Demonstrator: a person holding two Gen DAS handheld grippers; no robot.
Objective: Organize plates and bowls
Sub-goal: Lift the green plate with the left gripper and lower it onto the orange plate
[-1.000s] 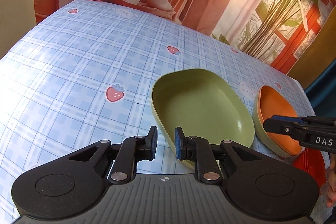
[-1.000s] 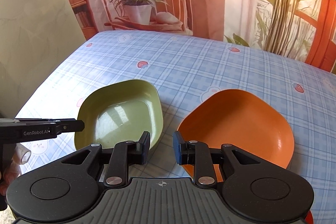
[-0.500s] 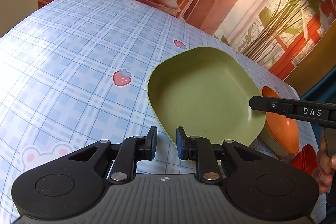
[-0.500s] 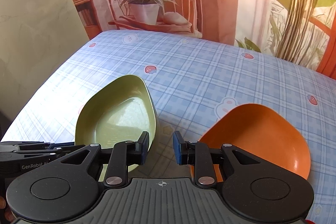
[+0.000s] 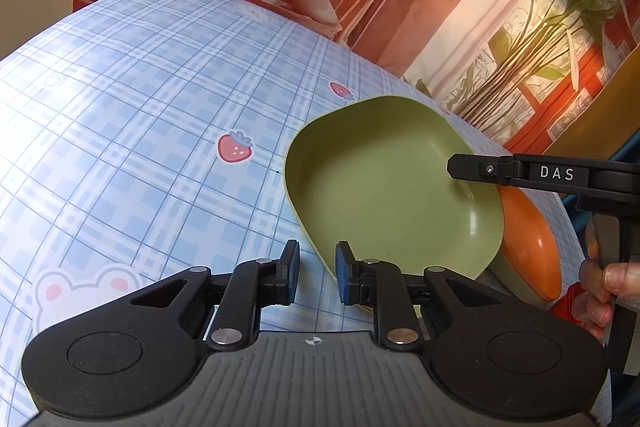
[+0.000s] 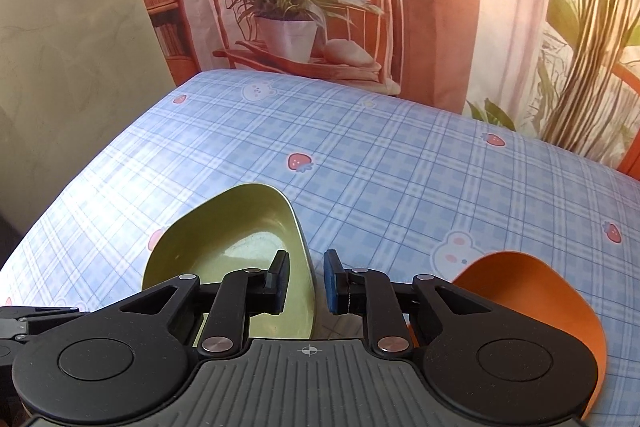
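A green plate (image 5: pixel 384 187) hangs tilted over the table. My left gripper (image 5: pixel 316 273) is shut on its near rim, which lies against the right-hand pad. In the right wrist view the same green plate (image 6: pixel 224 239) has its right rim between the jaws of my right gripper (image 6: pixel 306 283). Those jaws are closing, and a thin gap shows beside each pad. From the left wrist view my right gripper (image 5: pixel 454 167) reaches over the plate's far side. An orange plate (image 5: pixel 532 255) lies behind the green one, at lower right as the orange plate (image 6: pixel 540 299). My left gripper (image 6: pixel 76 309) shows side-on at lower left.
A blue checked tablecloth (image 6: pixel 400 167) with strawberry and bear prints covers the table. Something red (image 5: pixel 576 295) sits low at the right edge, by the person's hand (image 5: pixel 600 279) on the right gripper's handle. A printed backdrop of plants stands behind the table's far edge.
The green plate rose from flat to tilted in my left gripper. My right gripper moved left from the orange plate to the green plate's rim, and its jaws narrowed.
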